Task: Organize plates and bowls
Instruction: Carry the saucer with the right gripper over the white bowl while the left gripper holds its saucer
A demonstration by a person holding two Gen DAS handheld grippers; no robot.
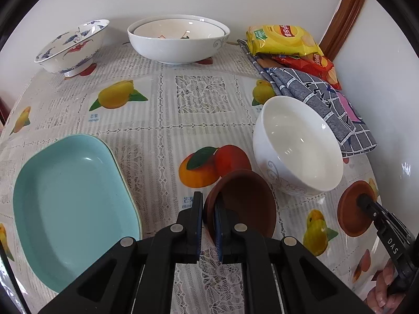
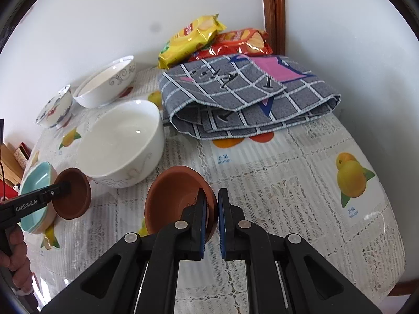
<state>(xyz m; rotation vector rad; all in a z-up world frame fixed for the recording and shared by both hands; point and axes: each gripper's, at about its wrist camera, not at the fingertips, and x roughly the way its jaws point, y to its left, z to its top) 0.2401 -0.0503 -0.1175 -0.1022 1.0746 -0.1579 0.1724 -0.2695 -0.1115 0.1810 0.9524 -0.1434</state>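
My left gripper [image 1: 208, 225] is shut on the rim of a small brown saucer [image 1: 246, 201] and holds it tilted beside a white bowl [image 1: 298, 149]. My right gripper [image 2: 218, 219] is shut on the rim of a second brown saucer [image 2: 175, 198], also tilted, in front of the same white bowl [image 2: 120, 144]. Each view shows the other gripper with its saucer [image 1: 353, 214] [image 2: 73, 193]. Stacked teal oval plates [image 1: 70, 206] lie at the left. A large white bowl with a smaller one inside [image 1: 178, 39] and a blue-patterned footed bowl [image 1: 70, 47] stand at the back by the wall.
A folded grey checked cloth [image 2: 248, 96] and yellow and red snack bags [image 2: 193, 39] lie at the back right corner. The table [image 1: 162, 120] has a fruit-print lace cloth. A wall runs along the back and a wooden door frame [image 2: 275, 7] stands at the right.
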